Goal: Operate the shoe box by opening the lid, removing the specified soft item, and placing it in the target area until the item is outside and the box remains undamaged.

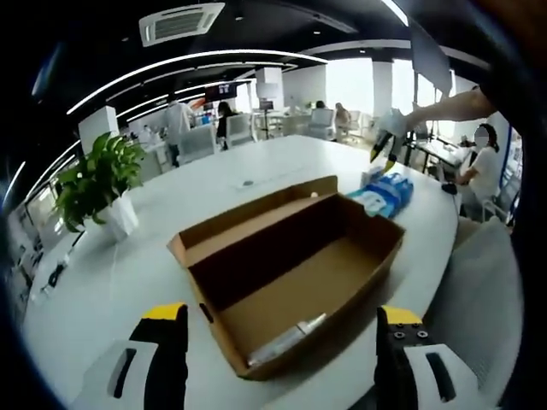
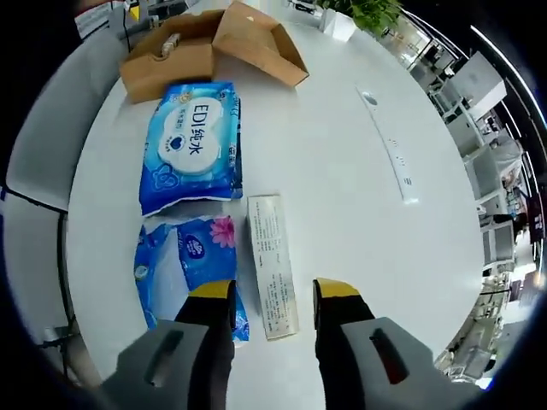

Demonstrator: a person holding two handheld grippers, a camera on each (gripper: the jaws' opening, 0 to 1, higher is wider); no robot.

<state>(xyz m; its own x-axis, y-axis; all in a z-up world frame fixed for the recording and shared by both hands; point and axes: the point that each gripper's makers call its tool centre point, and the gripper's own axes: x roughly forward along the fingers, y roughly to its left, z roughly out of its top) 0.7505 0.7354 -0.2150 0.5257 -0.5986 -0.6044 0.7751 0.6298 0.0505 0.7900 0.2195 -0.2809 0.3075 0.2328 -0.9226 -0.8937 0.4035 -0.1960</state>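
The brown cardboard shoe box (image 1: 291,273) lies open on the white table, its lid (image 1: 256,213) folded back on the far side. A small pale packet (image 1: 286,340) rests in its near corner. My left gripper (image 1: 282,316) is open, jaws wide apart just before the box. Beyond the box lie blue soft packs (image 1: 386,191), and the right gripper (image 1: 382,152) hangs above them. In the right gripper view, my right gripper (image 2: 273,290) is open above a slim white carton (image 2: 272,260), beside a blue tissue pack (image 2: 192,265) and a larger blue wipes pack (image 2: 192,145). The shoe box (image 2: 171,55) lies farther off.
A potted plant (image 1: 98,184) stands at the table's far left. A narrow inset strip (image 2: 389,141) runs along the table top. The table edge (image 2: 85,213) and a grey chair (image 1: 483,282) lie close by. People and desks are in the background.
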